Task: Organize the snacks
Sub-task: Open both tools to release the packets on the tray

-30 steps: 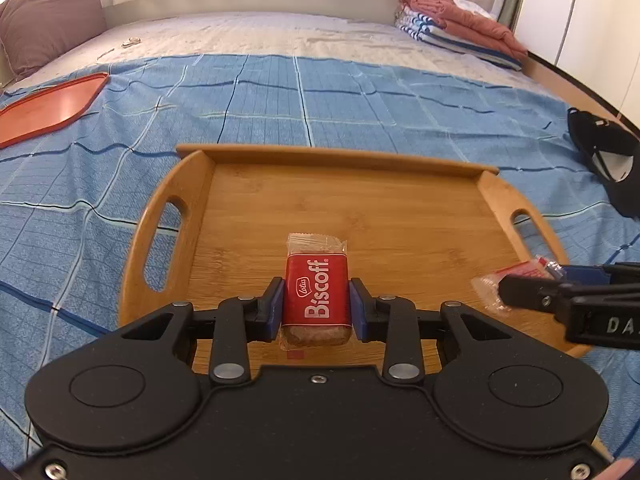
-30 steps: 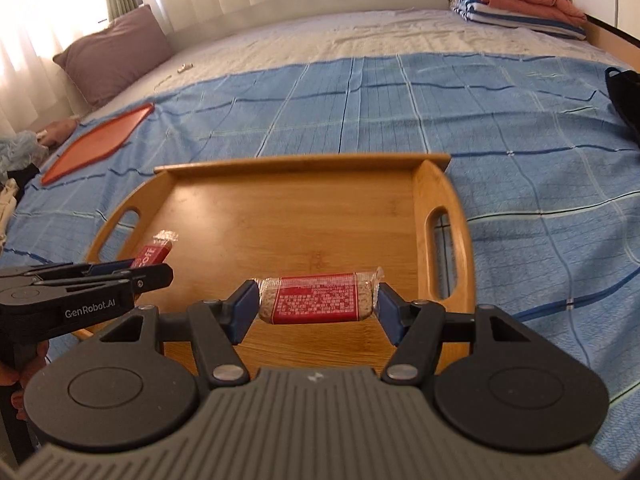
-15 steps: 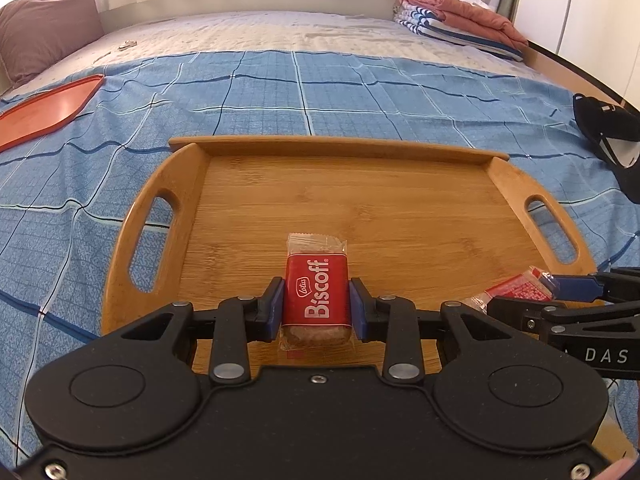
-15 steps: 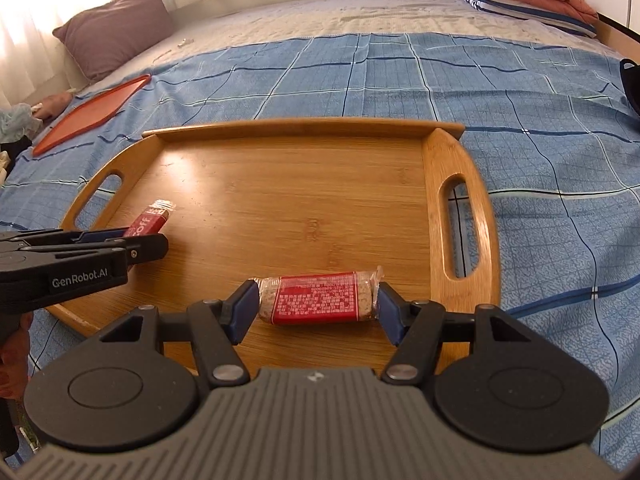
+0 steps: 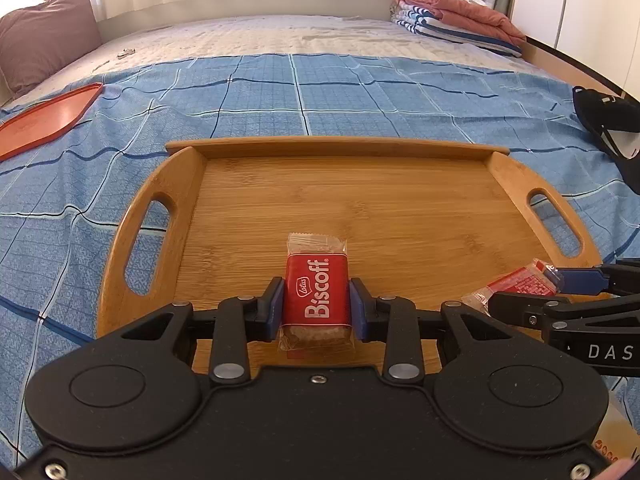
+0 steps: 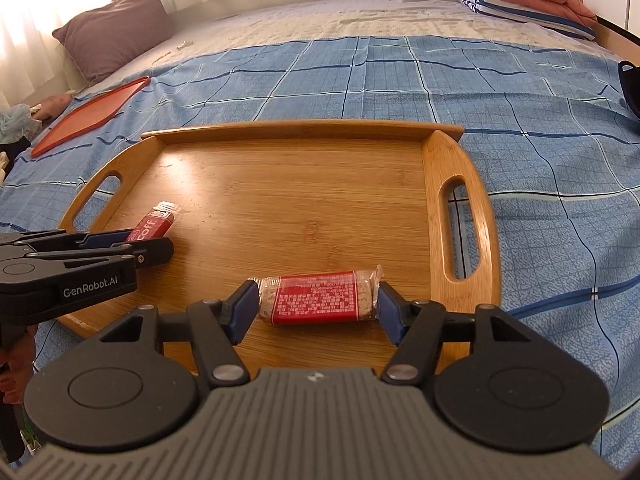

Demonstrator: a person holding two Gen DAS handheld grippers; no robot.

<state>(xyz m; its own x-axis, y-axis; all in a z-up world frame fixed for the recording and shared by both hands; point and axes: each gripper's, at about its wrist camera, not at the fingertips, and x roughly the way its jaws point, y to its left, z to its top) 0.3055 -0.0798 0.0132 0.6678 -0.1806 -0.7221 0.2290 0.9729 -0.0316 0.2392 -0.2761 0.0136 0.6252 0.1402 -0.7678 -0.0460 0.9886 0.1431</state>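
Note:
A wooden tray (image 5: 360, 200) with two cut-out handles lies on the blue checked bedspread; it also shows in the right wrist view (image 6: 280, 184). My left gripper (image 5: 317, 306) is shut on a red Biscoff packet (image 5: 316, 292), label up, held over the tray's near left part. My right gripper (image 6: 316, 308) is shut on a second Biscoff packet (image 6: 316, 300), gripped by its ends with the printed back up, over the tray's near right part. Each gripper shows in the other's view: the right gripper (image 5: 552, 288) at the right, the left gripper (image 6: 132, 244) at the left.
An orange-red tray lid (image 5: 44, 120) lies on the bedspread at far left. A purple pillow (image 6: 116, 28) sits at the back left. Folded blankets (image 5: 456, 16) lie at the back right. A black cap (image 5: 608, 128) lies at the right edge.
Both grippers have moved forward and lower over the tray, each still holding its Biscoff packet. The tray now fills more of both views.

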